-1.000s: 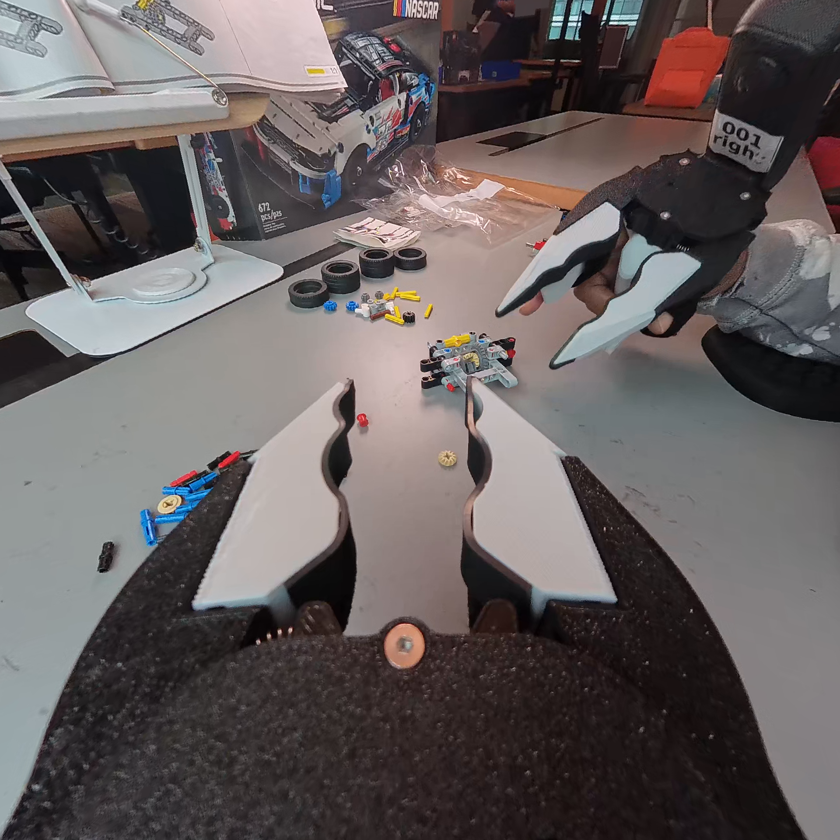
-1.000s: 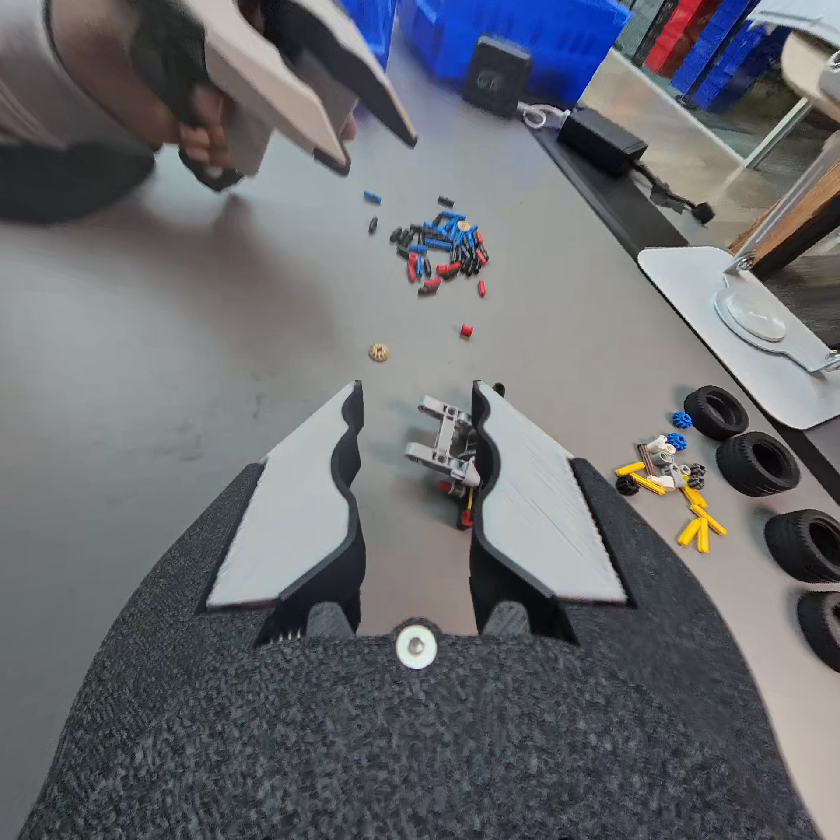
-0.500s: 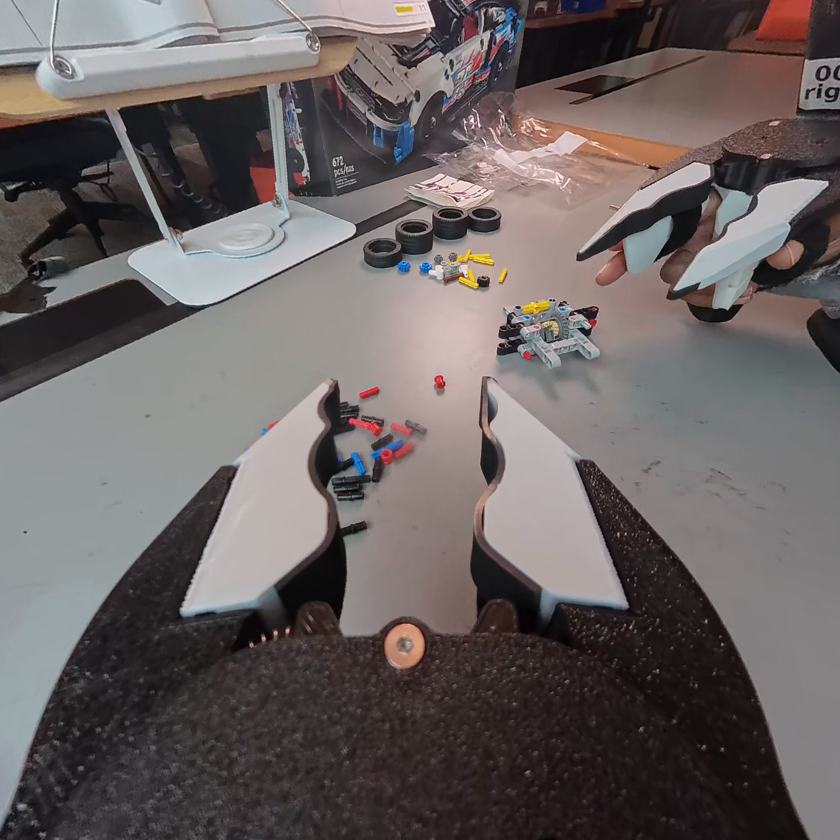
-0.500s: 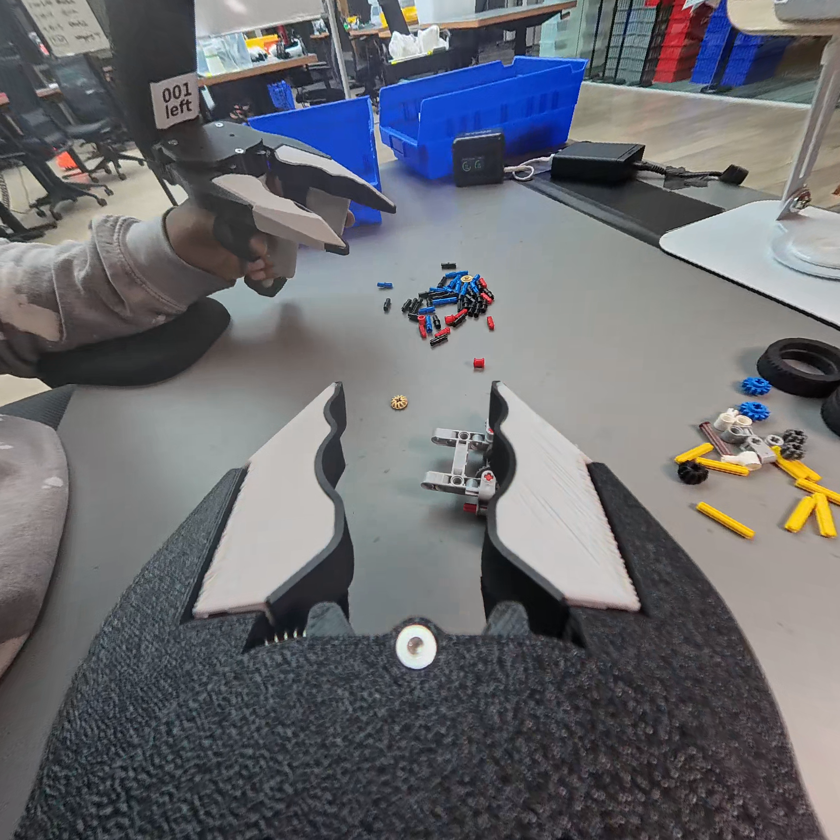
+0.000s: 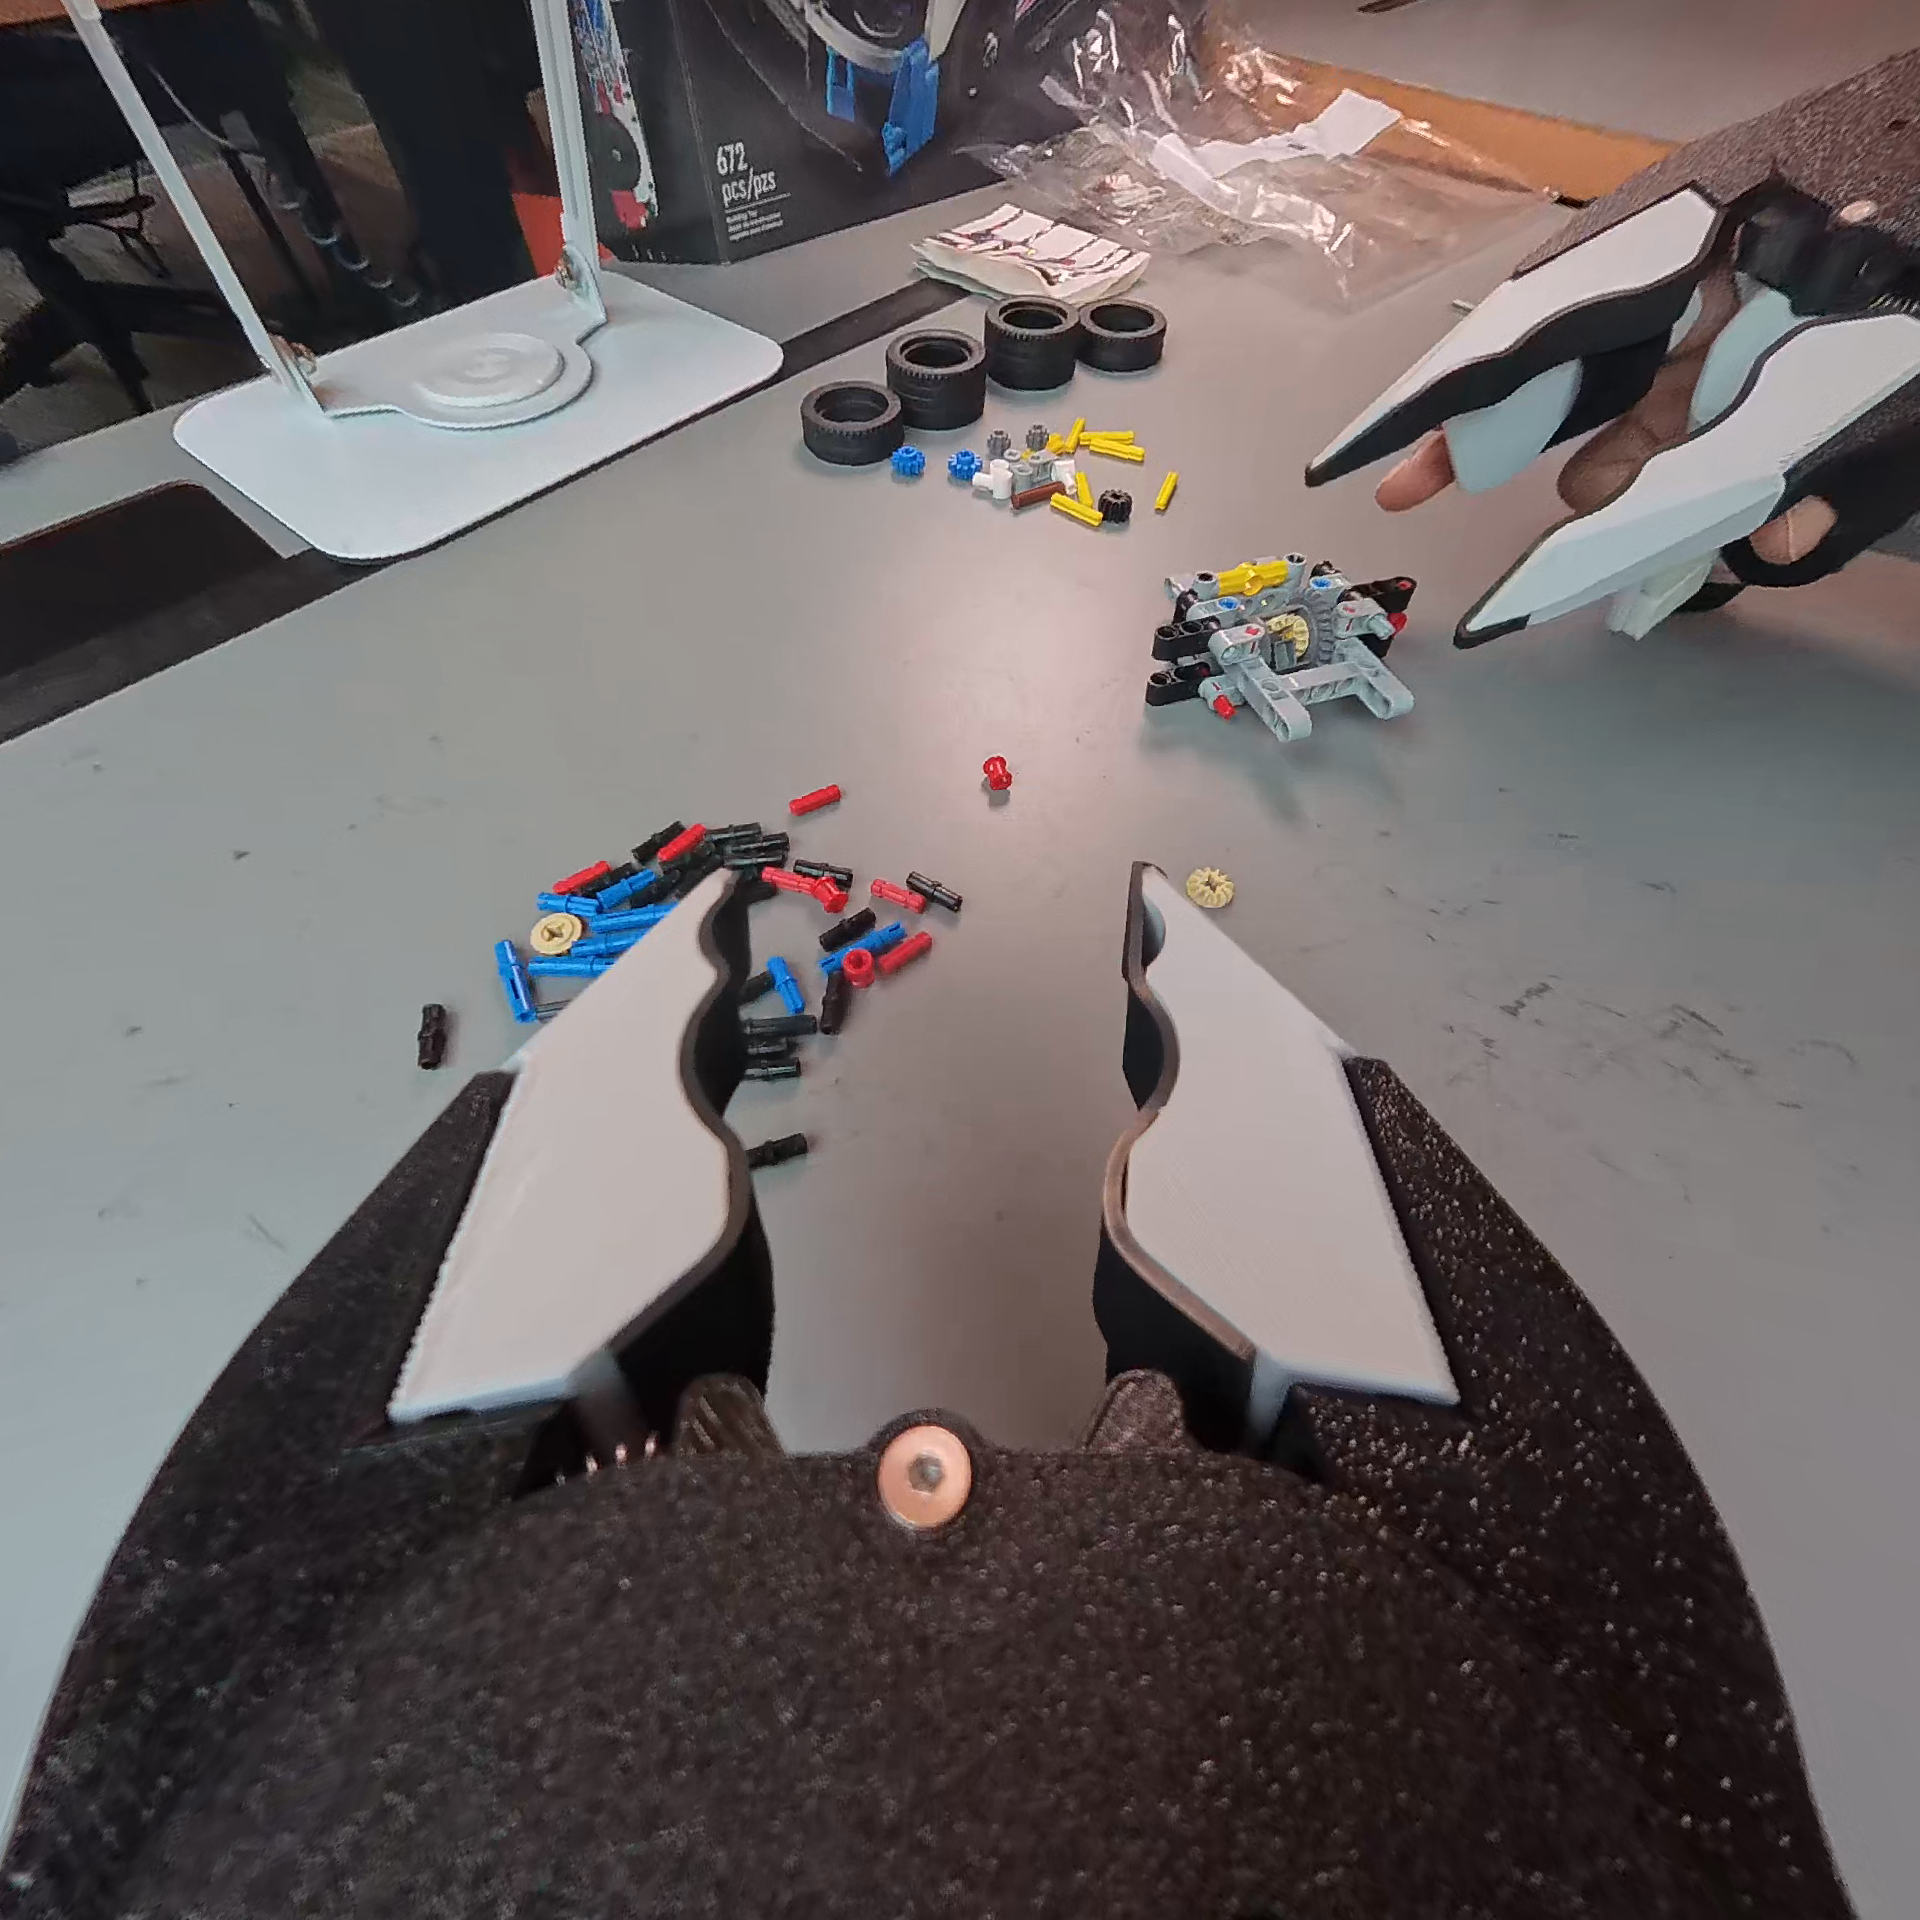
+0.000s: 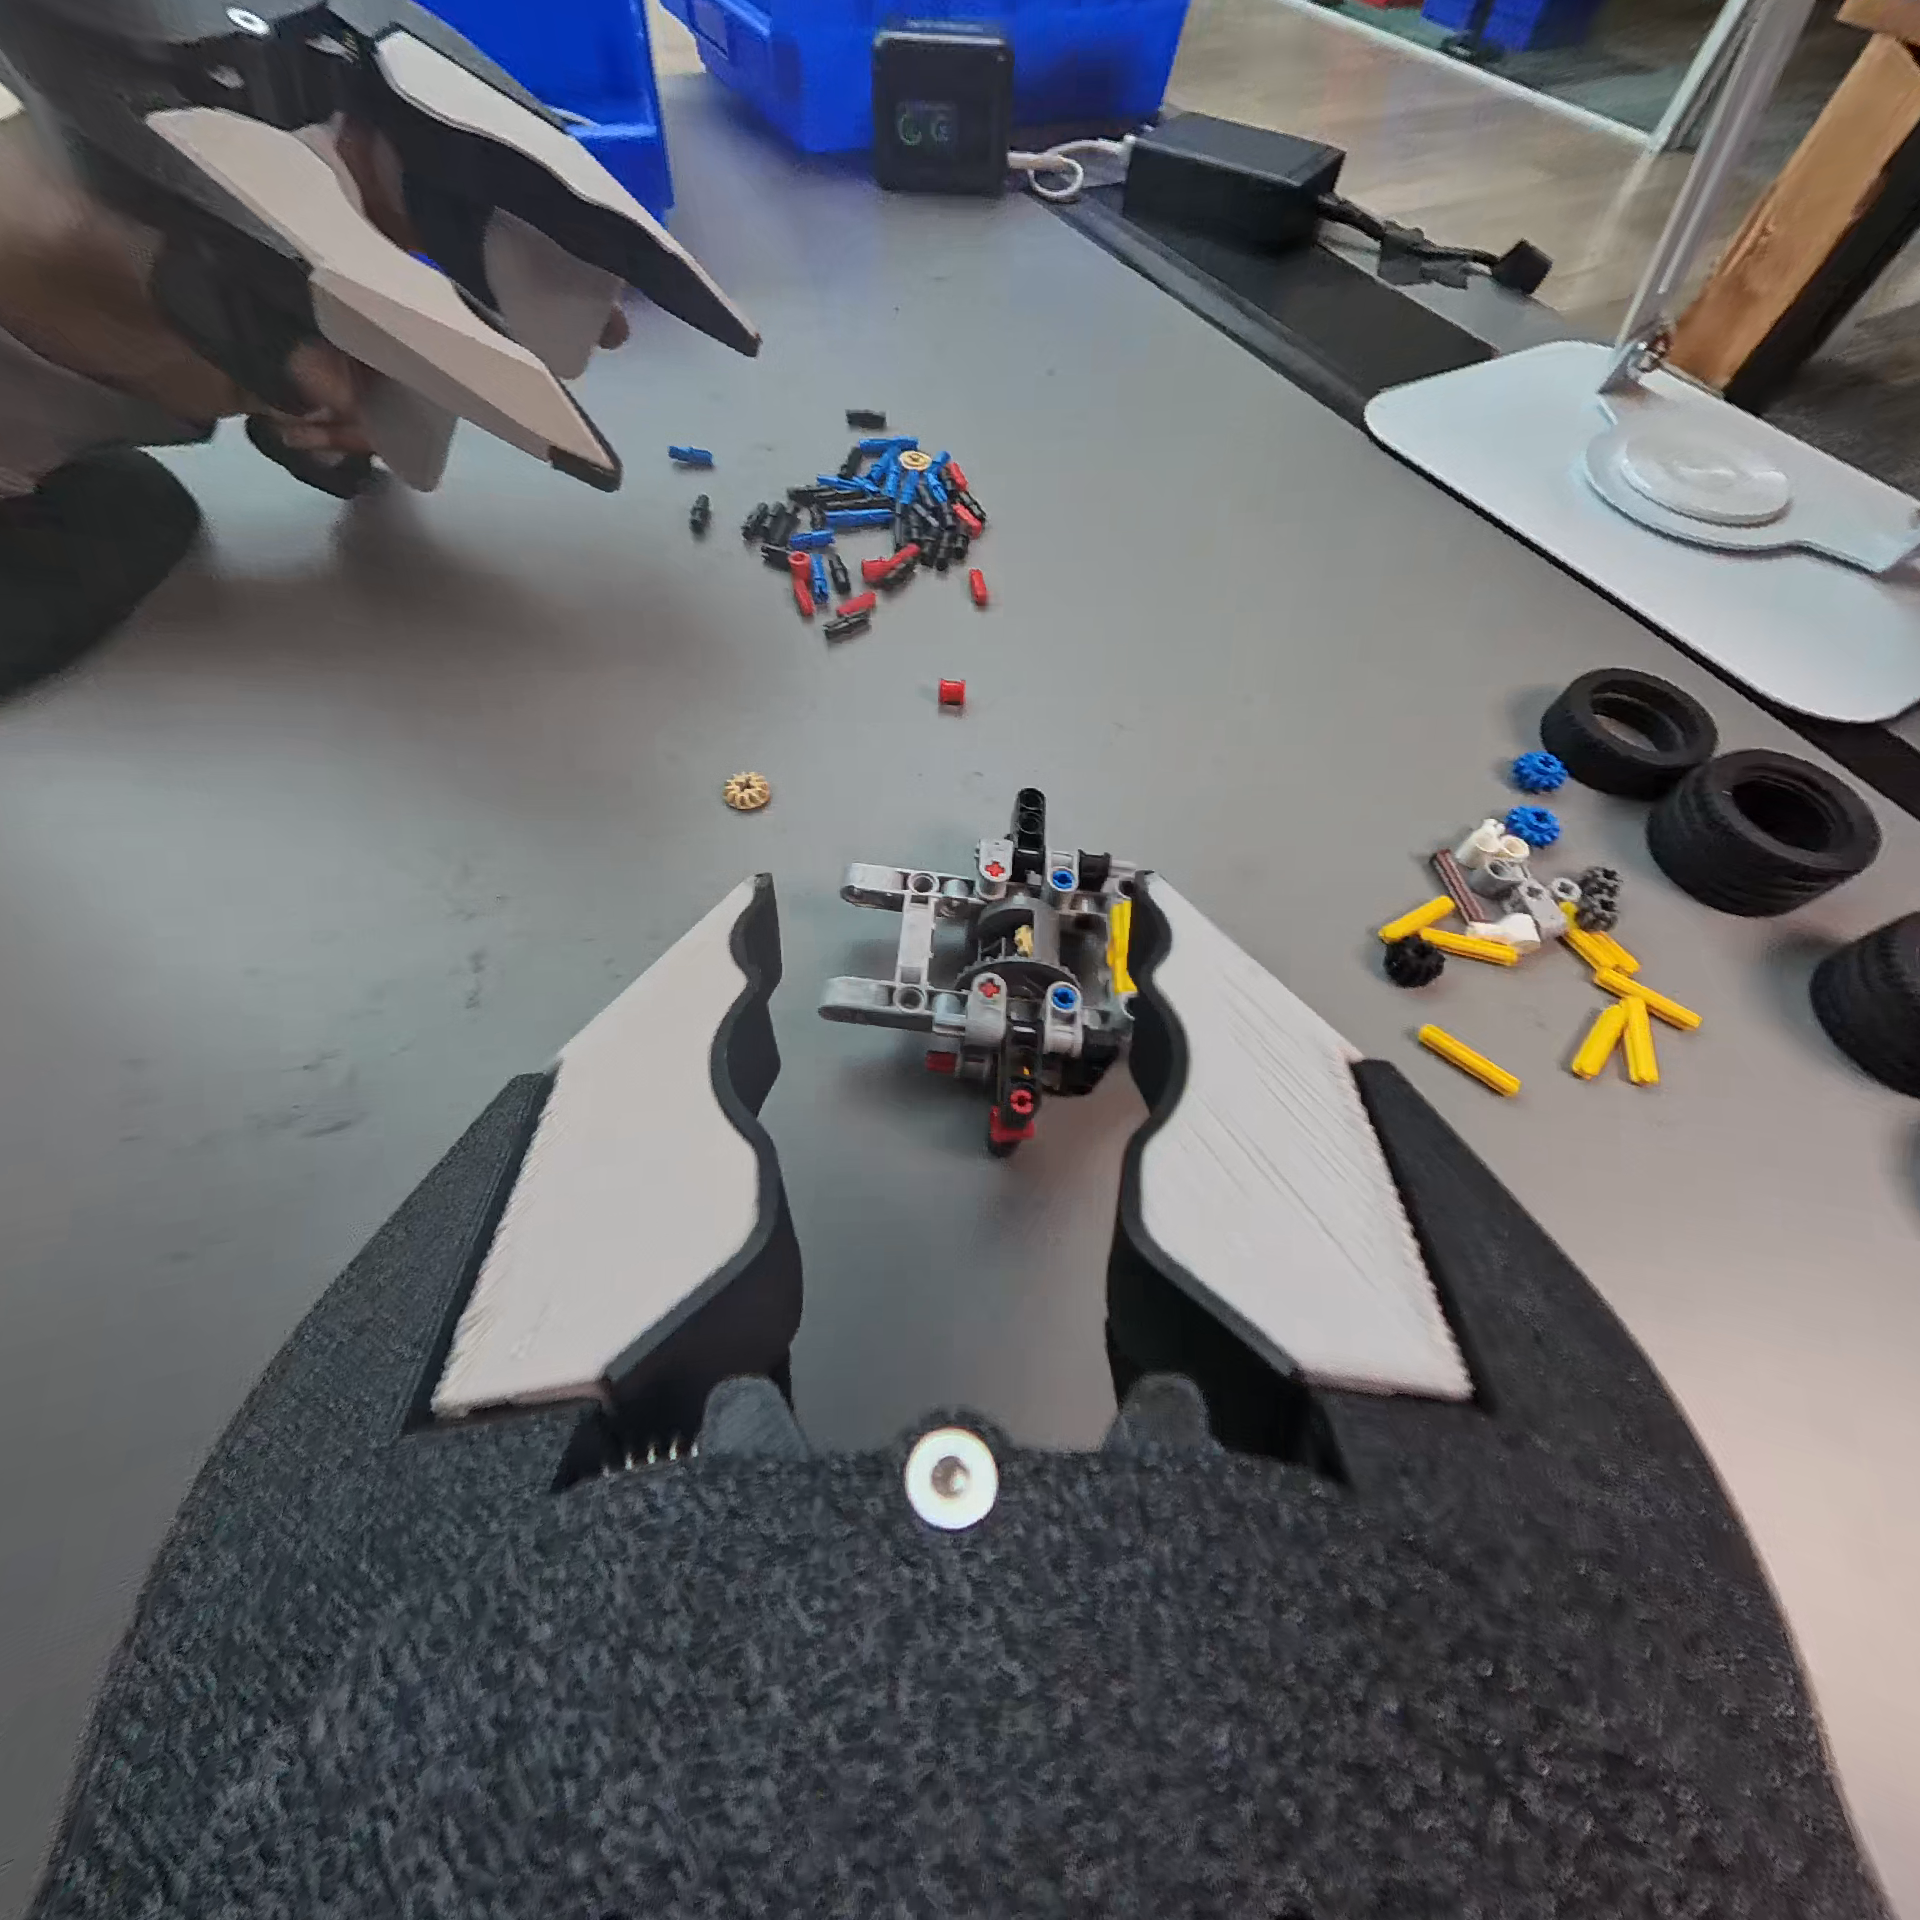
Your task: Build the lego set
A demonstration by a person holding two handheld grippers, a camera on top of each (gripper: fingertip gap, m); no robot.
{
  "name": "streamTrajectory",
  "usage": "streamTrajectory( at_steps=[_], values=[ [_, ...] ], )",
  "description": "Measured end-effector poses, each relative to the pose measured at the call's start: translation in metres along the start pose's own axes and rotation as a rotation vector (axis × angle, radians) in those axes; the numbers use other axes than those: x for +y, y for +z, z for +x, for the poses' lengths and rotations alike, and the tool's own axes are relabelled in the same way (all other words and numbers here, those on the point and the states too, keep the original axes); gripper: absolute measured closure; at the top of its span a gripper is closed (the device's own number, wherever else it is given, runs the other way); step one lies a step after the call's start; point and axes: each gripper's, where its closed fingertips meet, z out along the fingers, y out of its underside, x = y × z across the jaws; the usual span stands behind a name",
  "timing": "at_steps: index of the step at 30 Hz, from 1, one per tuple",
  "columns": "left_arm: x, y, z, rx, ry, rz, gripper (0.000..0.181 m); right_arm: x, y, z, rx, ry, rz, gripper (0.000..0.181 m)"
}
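Four black tyres (image 5: 982, 379) in row. Two blue gears (image 6: 1536, 798). Two tan gears: one loose (image 5: 1207, 888), one in pin pile (image 5: 555, 933). One part-built grey assembly (image 5: 1280, 646). One lone red bush (image 5: 995, 772). Two grippers: left (image 5: 930, 894), right (image 6: 954, 899). Pins too many to count.

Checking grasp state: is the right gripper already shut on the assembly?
No, the right gripper is open, its fingers either side of the grey assembly on the table.
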Motion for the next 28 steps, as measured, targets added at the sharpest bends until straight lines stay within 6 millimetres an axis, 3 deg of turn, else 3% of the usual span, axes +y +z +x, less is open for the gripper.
streamTrajectory(
  at_steps=[6,13,21,28],
  values=[
    [0.008,0.001,-0.005,-0.031,-0.026,-0.053,0.105,0.010,-0.005,0.021,0.064,0.135,-0.056,0.105],
    [0.007,-0.001,-0.007,-0.045,-0.033,-0.049,0.104,0.010,-0.003,0.020,0.071,0.124,-0.059,0.106],
    [0.008,0.005,0.008,-0.026,0.011,-0.062,0.103,0.002,-0.014,0.028,0.139,0.102,-0.057,0.107],
    [0.008,0.006,0.009,-0.042,0.023,-0.058,0.104,0.015,-0.025,0.036,0.292,0.065,-0.126,0.107]
  ],
)
